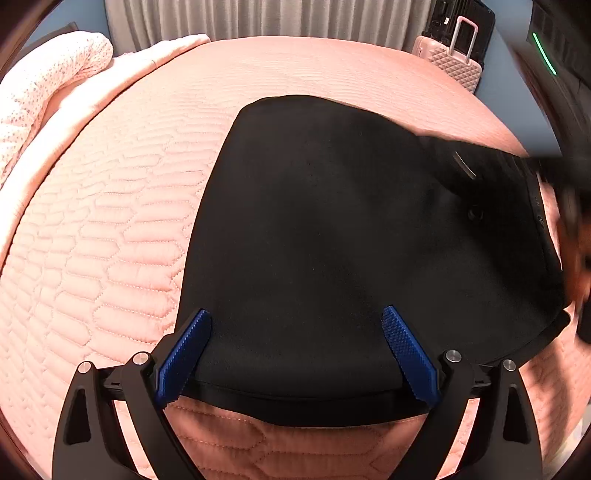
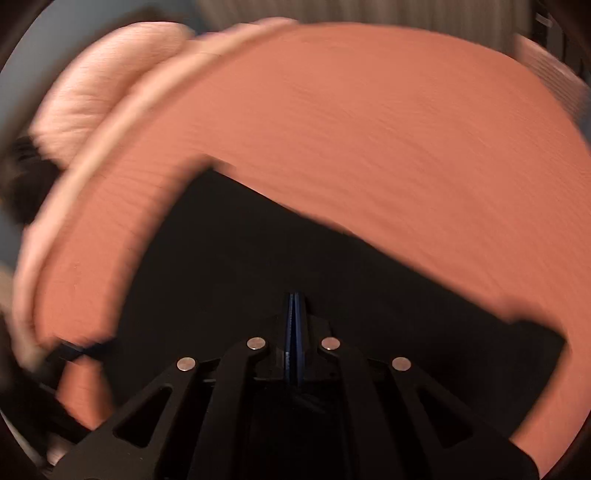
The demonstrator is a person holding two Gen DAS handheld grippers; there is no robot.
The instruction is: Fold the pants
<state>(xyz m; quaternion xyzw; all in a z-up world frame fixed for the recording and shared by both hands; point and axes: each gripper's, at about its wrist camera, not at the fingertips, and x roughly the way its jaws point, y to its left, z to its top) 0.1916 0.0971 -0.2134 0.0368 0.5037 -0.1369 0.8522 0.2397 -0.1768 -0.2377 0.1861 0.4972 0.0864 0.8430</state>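
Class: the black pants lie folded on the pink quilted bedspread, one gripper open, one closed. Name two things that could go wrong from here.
1. The left gripper has its jaws open over the pants; closing now might pinch the bedspread too.
2. The right gripper view is motion-blurred, jaws shut; a fast move could drag the fold askew.

Bedroom in a home. Bed with quilted pink bedspread [image 1: 110,229] filling the left wrist view. Pale speckled blanket [image 1: 44,85] bunched at 10 o'clock. Pleated curtains [image 1: 266,16] along the wall at 12. Pink hard-shell suitcase [image 1: 456,61] at 1 o'clock, black one [image 1: 439,18] just behind.
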